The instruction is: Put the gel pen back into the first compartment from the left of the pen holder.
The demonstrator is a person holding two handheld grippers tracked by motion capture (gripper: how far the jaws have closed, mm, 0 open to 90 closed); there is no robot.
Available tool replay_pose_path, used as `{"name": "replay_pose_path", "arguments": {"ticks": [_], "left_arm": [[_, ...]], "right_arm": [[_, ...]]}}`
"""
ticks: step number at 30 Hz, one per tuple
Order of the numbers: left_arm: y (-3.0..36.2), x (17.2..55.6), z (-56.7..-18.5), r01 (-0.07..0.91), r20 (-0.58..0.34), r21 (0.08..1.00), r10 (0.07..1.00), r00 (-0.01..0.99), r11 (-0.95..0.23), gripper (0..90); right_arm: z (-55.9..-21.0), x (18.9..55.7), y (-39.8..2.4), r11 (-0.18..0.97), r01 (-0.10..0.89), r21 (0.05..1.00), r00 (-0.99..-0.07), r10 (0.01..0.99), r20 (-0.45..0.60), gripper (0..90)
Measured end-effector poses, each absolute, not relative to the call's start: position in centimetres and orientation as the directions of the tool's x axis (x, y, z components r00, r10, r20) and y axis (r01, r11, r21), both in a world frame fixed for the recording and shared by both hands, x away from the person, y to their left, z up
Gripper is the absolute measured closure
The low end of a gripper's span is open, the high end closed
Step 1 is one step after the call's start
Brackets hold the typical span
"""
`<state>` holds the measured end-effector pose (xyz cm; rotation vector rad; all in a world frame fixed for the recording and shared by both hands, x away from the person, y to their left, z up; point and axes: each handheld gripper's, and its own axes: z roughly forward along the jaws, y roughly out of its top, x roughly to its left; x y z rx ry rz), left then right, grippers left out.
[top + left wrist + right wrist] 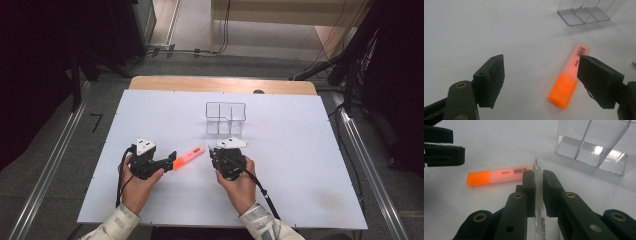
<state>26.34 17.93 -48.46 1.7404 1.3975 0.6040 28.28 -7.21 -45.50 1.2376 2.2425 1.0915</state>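
An orange highlighter (189, 157) (569, 80) (499, 176) lies flat on the white tabletop (300, 165). My left gripper (172, 161) (541, 62) is open, its jaws standing wide apart on either side of the highlighter's capped end without touching it. My right gripper (216, 150) (538, 176) is shut on a slim clear pen (537, 165), whose tip pokes out past the jaws, a little above the table. A clear plastic organizer (226, 119) (586, 15) (596, 147) with several compartments stands just beyond both grippers.
The white tabletop rests on a wooden table (220, 84) with metal rails along the floor at both sides. In the right gripper view, the left gripper (449, 145) sits at the upper left, close to the highlighter's cap.
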Motion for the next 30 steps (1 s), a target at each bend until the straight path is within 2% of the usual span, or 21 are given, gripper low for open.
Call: {"name": "replay_pose_path", "arguments": {"ticks": [30], "left_arm": [[18.0, 26.4, -48.5, 0.57, -0.12, 0.82, 0.954, 0.274, -0.061, 22.6]], "right_arm": [[-42.7, 31.9, -7.4, 0.312, 0.53, 0.789, -0.562, 0.825, 0.052, 79.2]]}}
